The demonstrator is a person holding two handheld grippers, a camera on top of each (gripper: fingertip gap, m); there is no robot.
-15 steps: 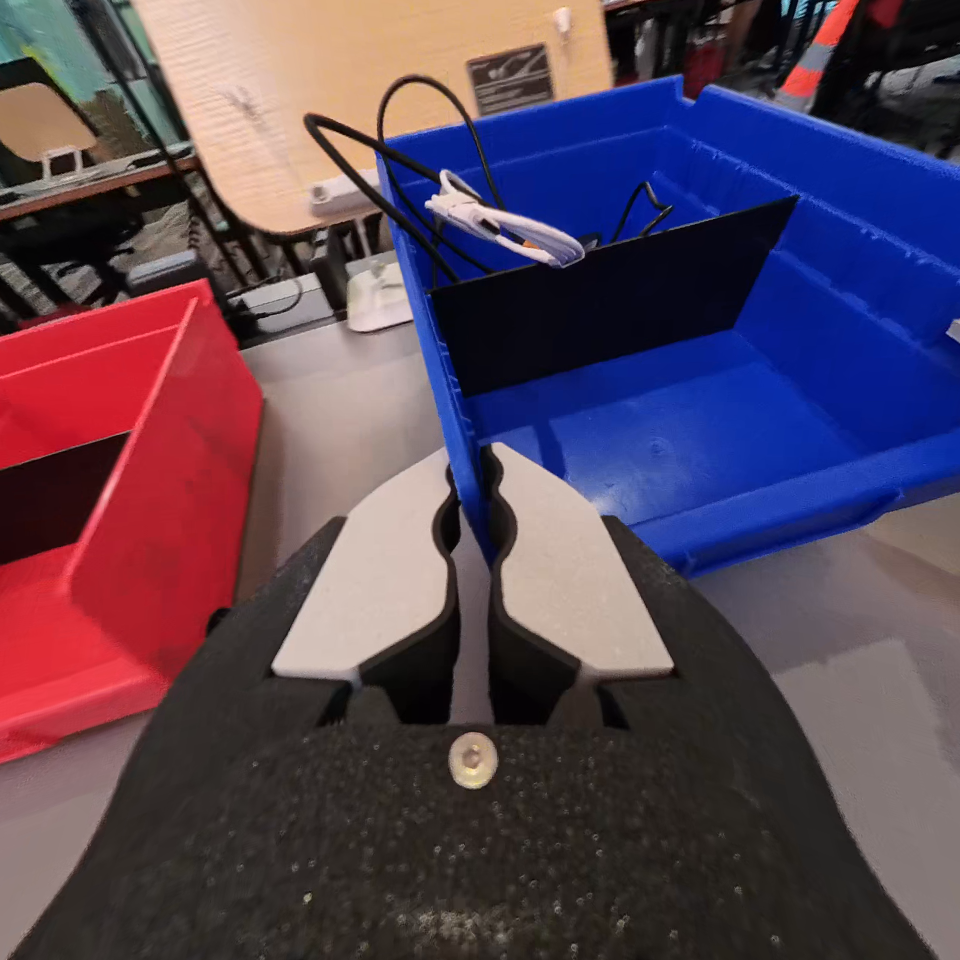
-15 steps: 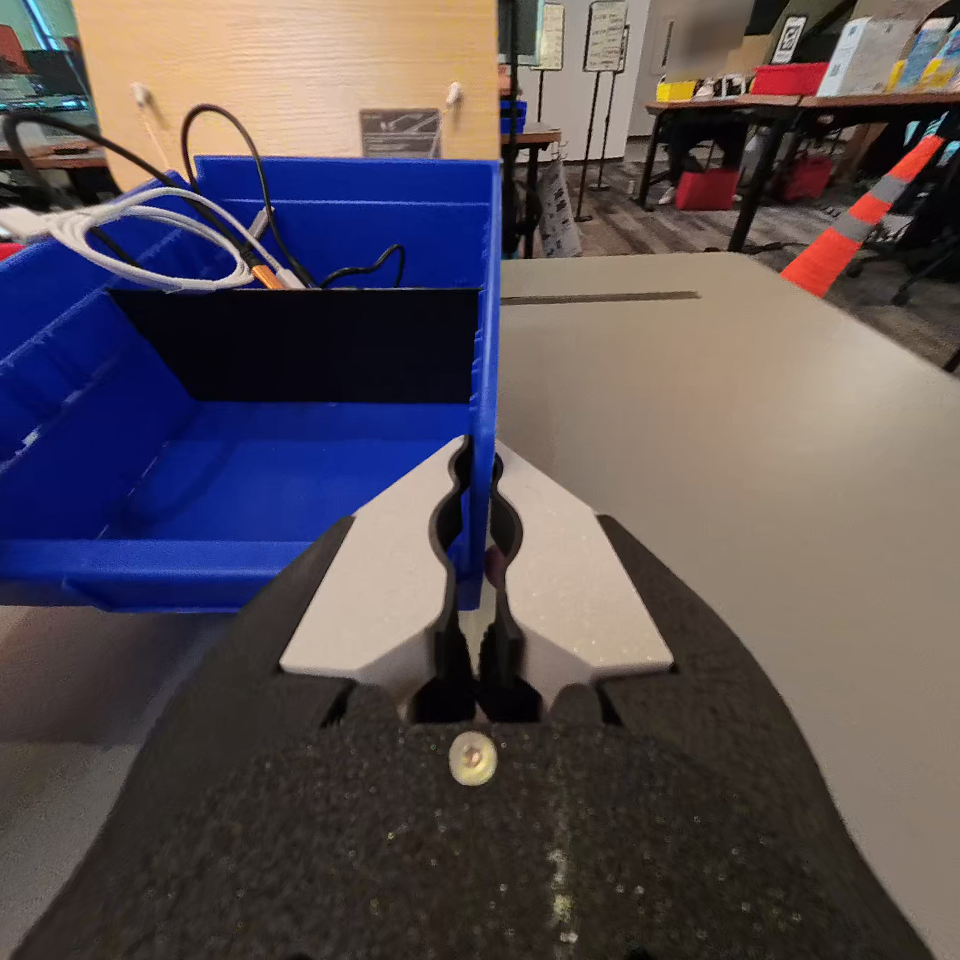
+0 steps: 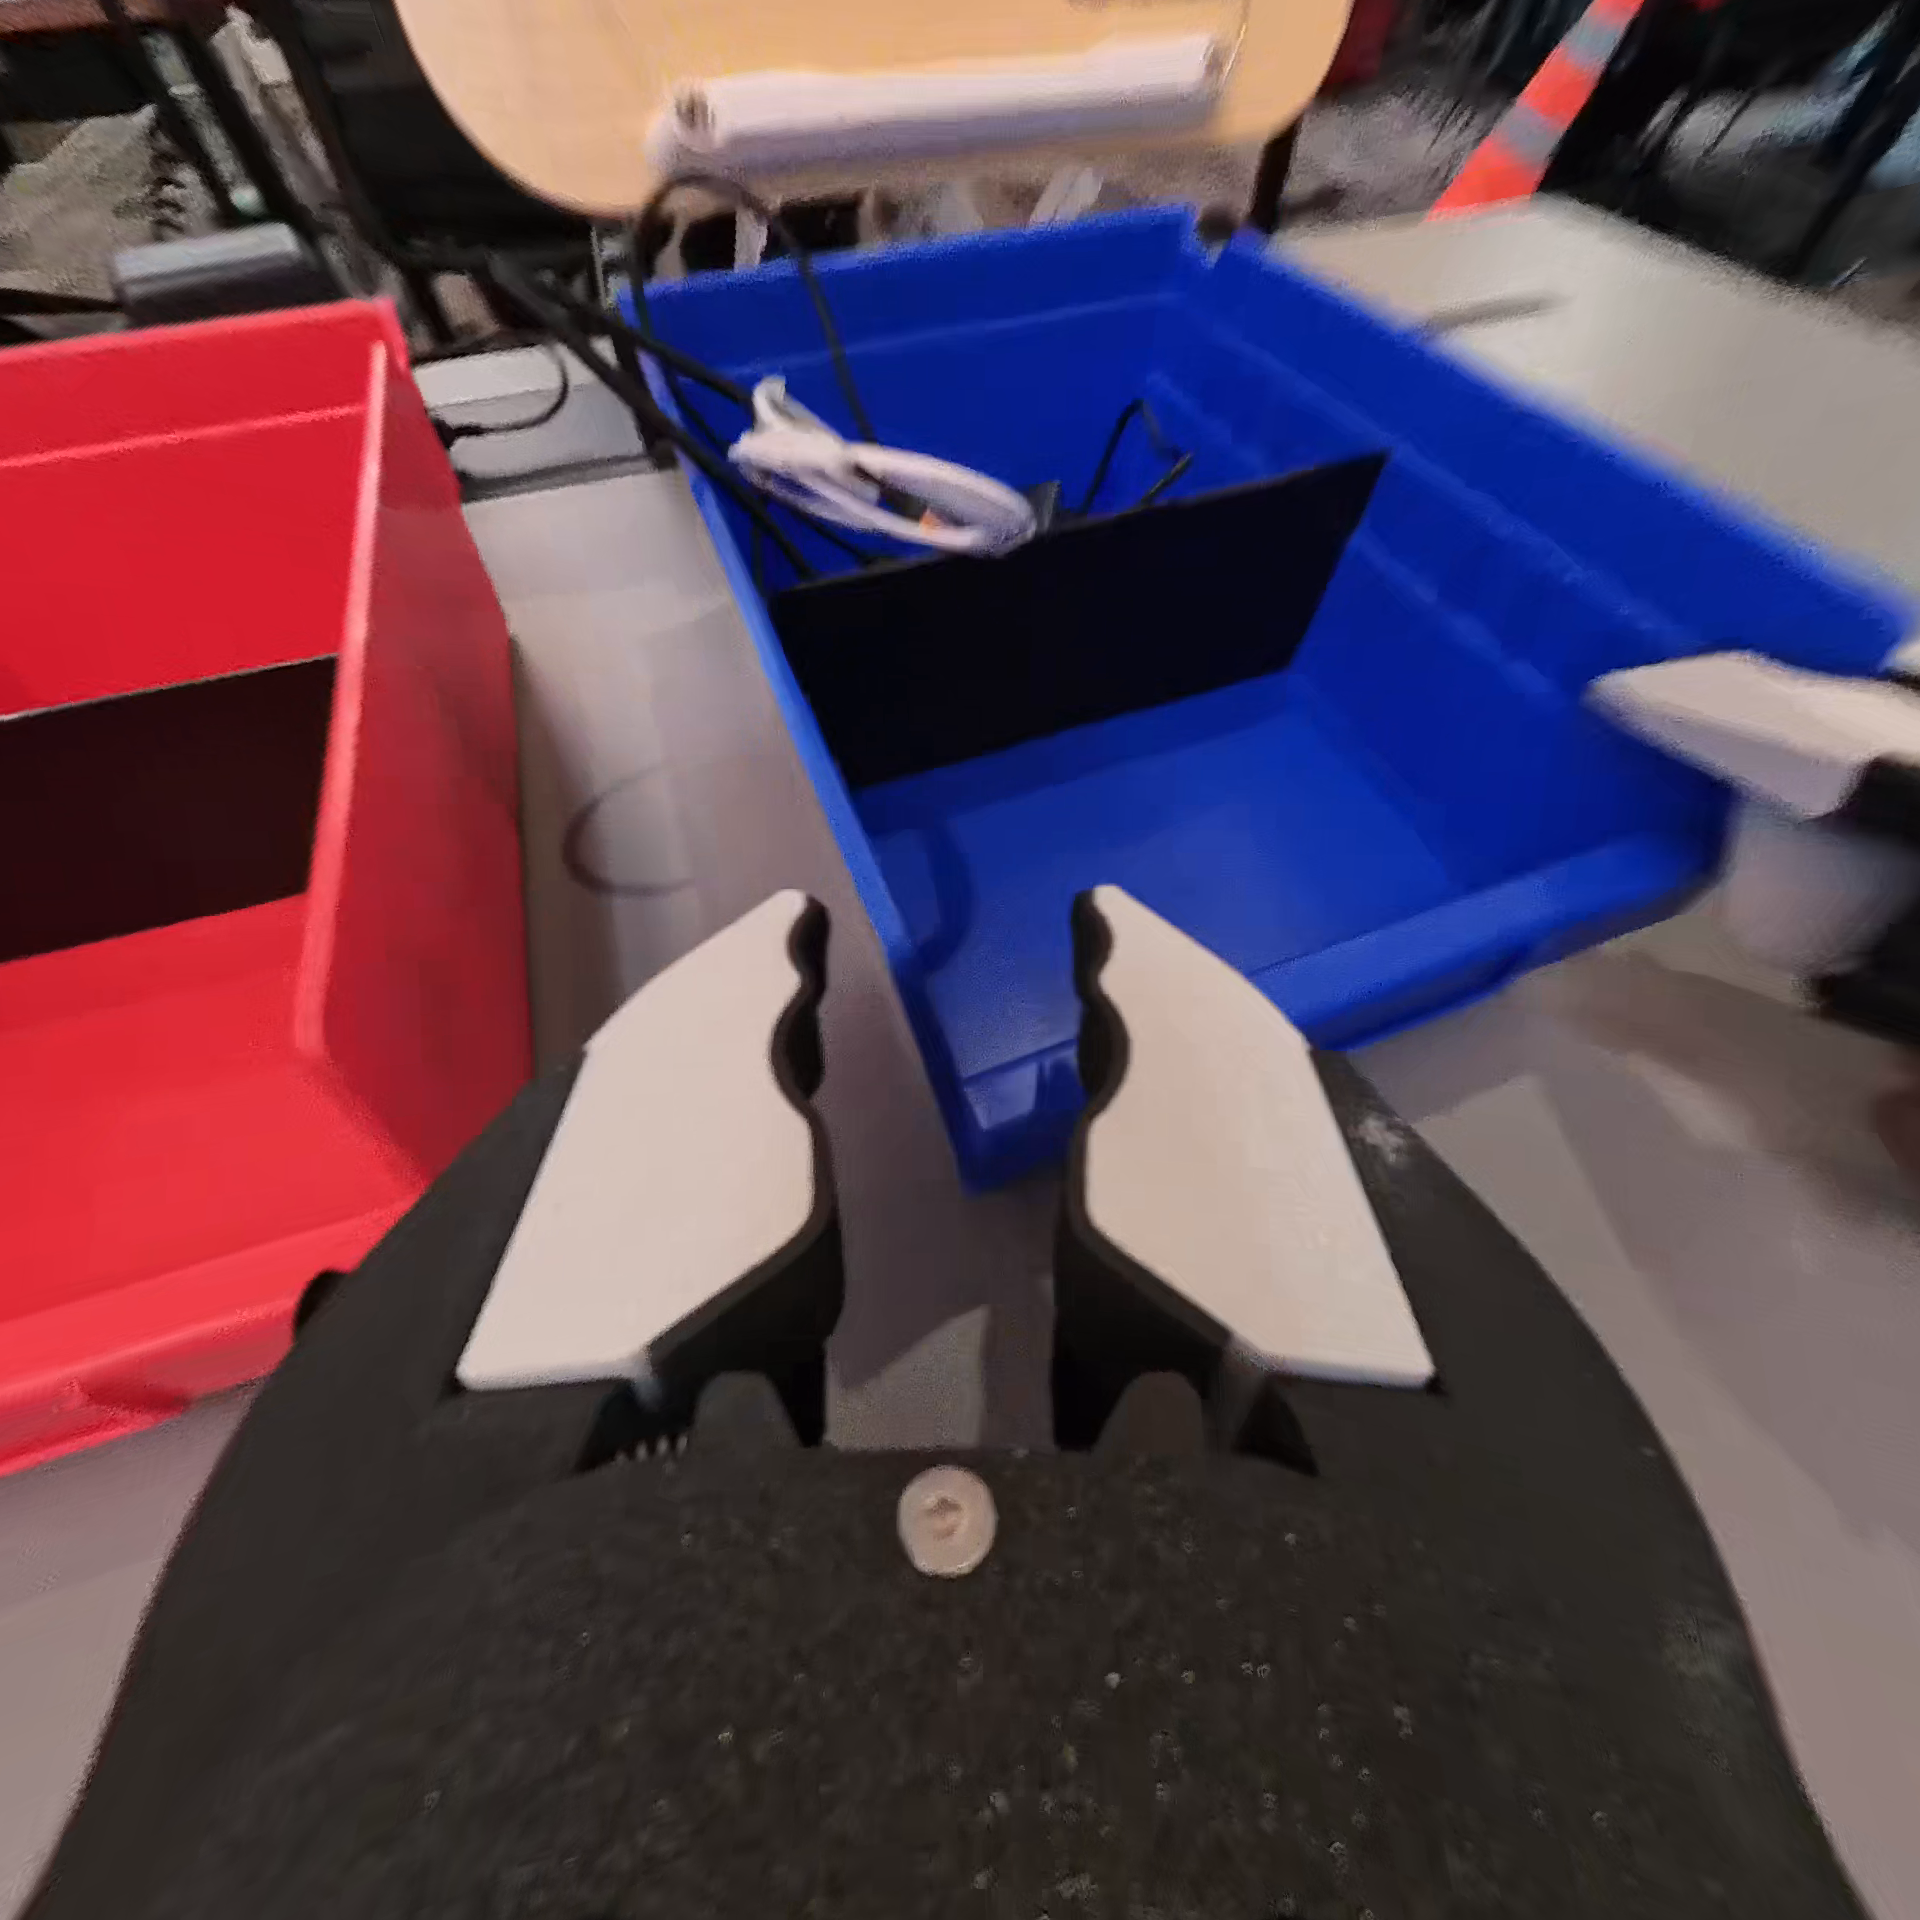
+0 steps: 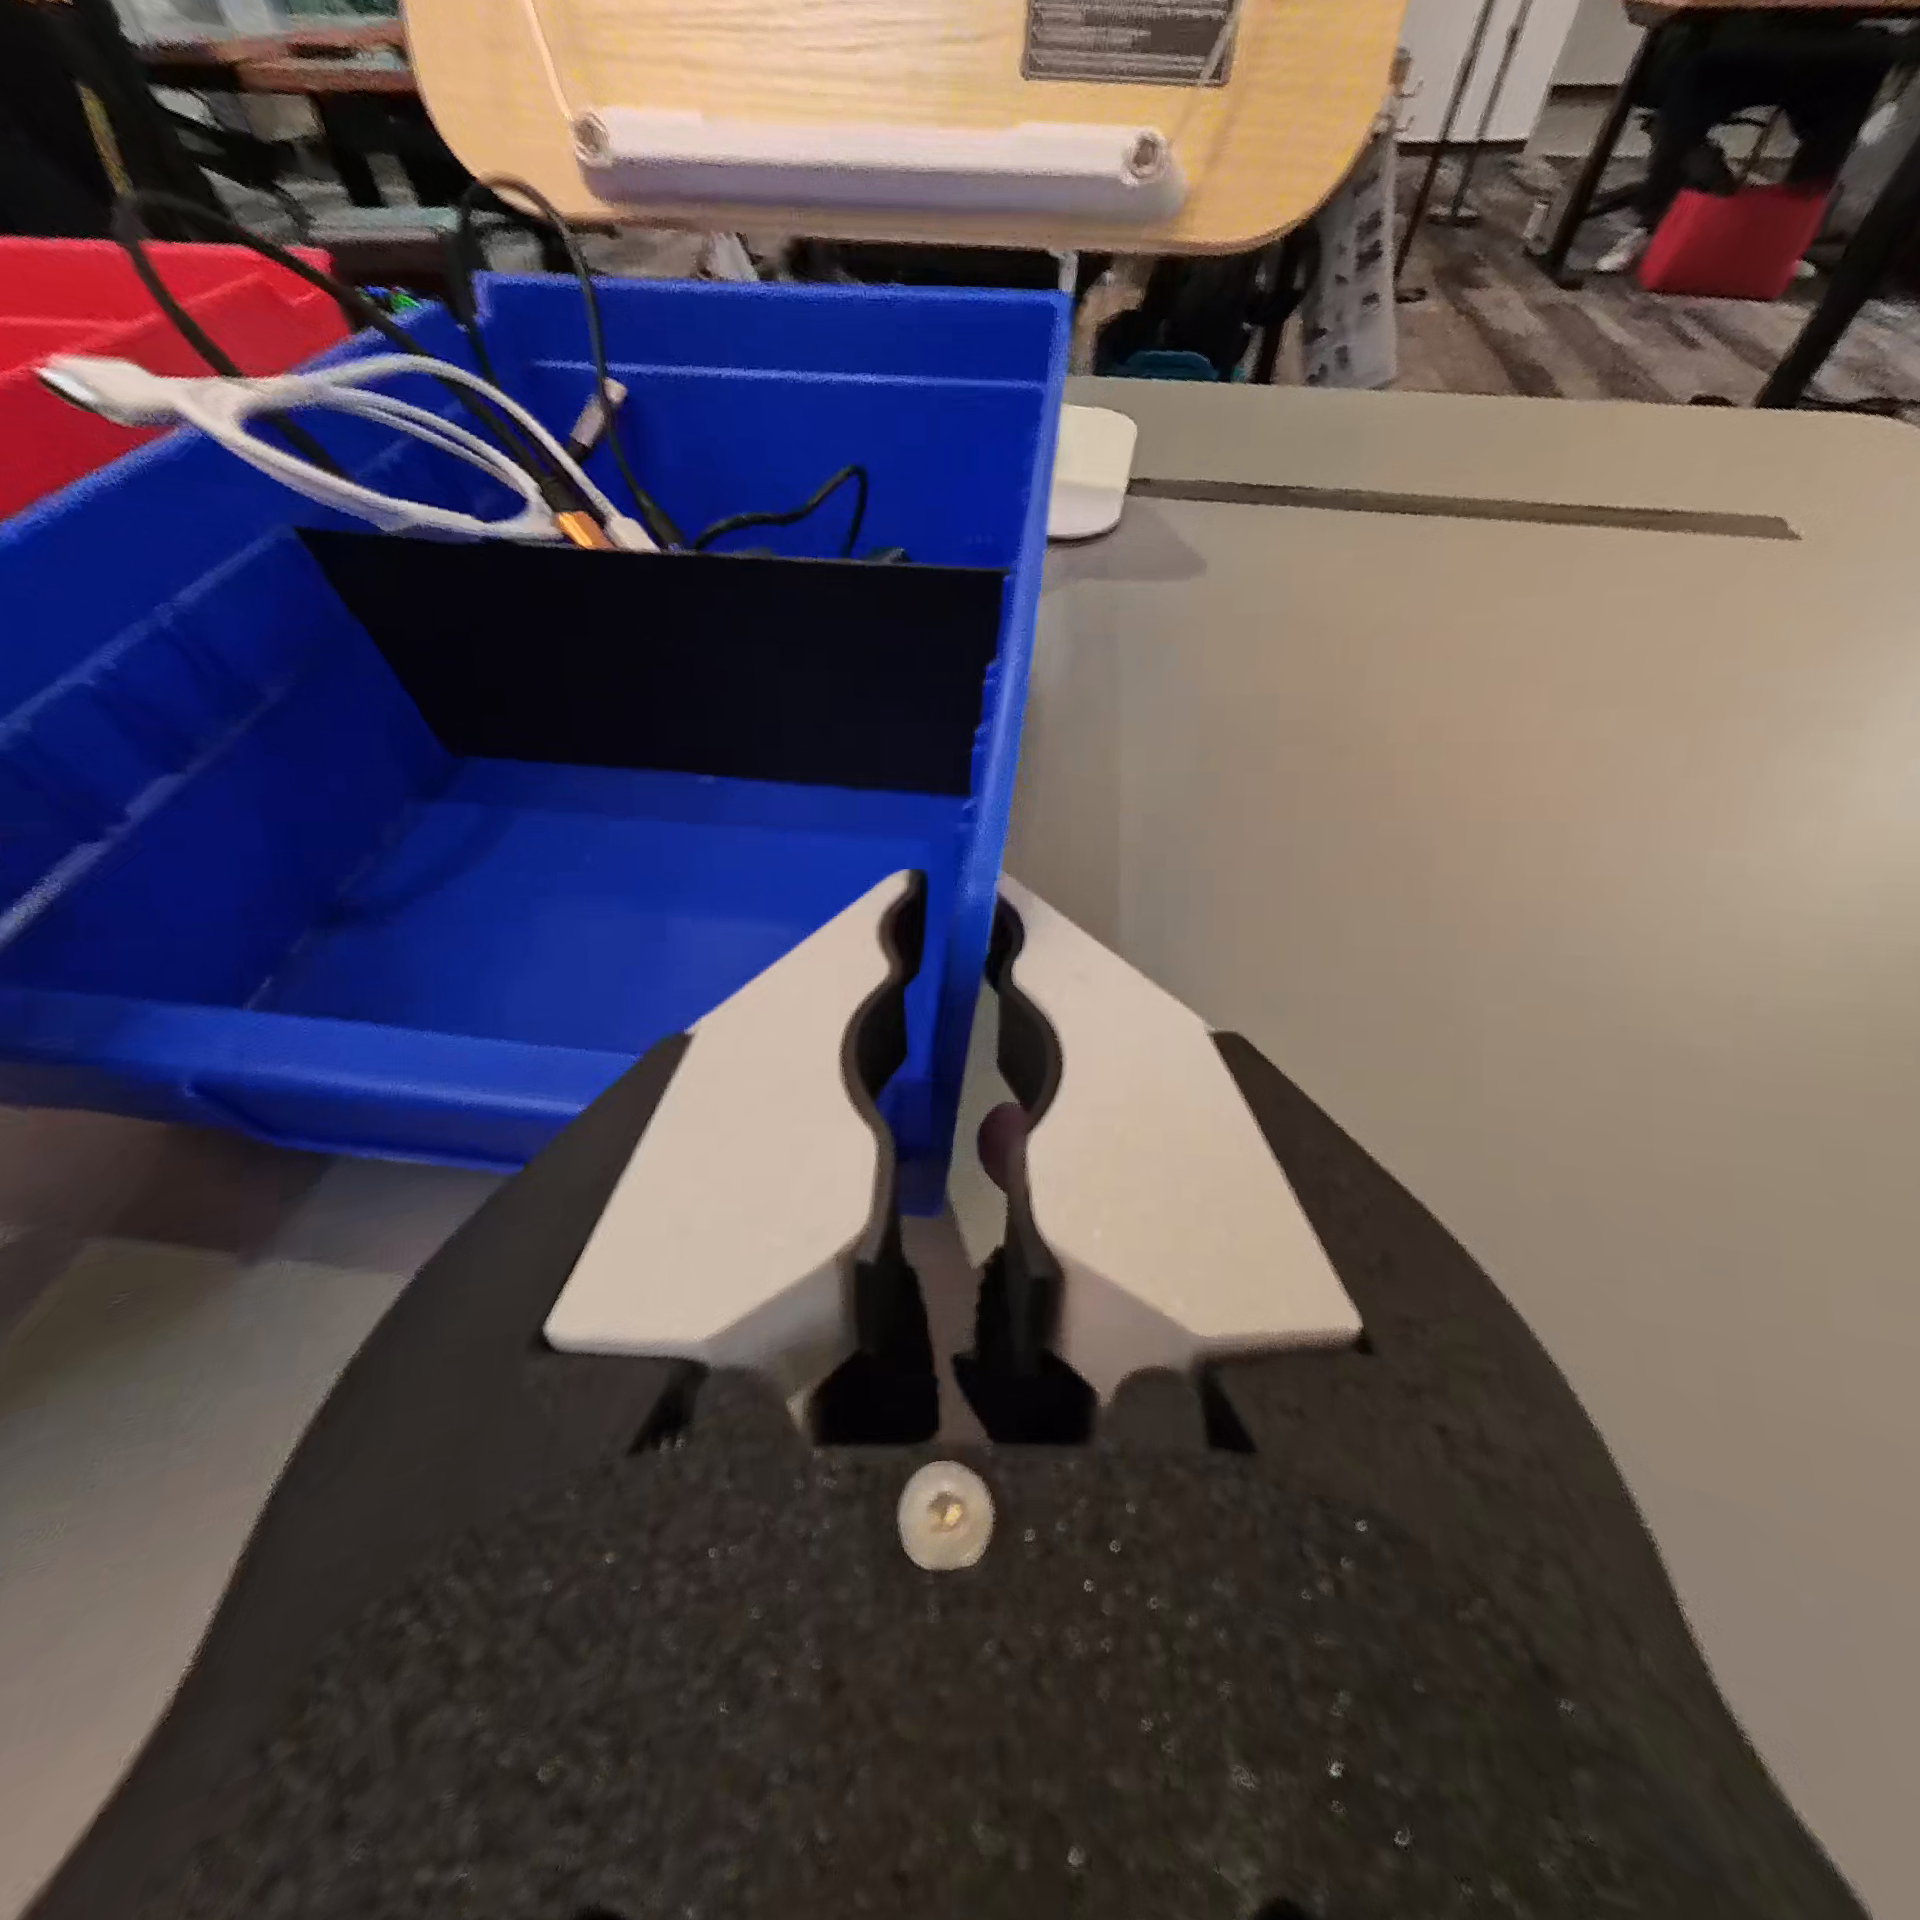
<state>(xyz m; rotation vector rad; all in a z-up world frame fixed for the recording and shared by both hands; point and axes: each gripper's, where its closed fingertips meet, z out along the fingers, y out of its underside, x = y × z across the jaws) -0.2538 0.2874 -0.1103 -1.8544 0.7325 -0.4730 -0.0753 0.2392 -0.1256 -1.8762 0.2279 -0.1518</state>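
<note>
1. Since the earlier frame the left gripper [image 3: 945, 925] has let go of the blue bin's [image 3: 1351, 831] left wall and drawn back, its jaws now wide and empty.
2. The right gripper [image 4: 961, 899] still pinches the bin's right wall, jaws narrow.
3. The bin sits on the grey table [image 4: 1455, 831], beside a red bin [image 3: 208, 935].
4. White and black cables [image 4: 416, 457] lie behind its black divider [image 4: 675, 665].

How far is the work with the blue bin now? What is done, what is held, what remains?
Done: the blue bin rests on the grey table, beside the red bin. In hand: the right gripper is shut on the bin's right wall; the left gripper is open at its near corner, gripping nothing. Left: the right gripper has not yet let go.
</note>
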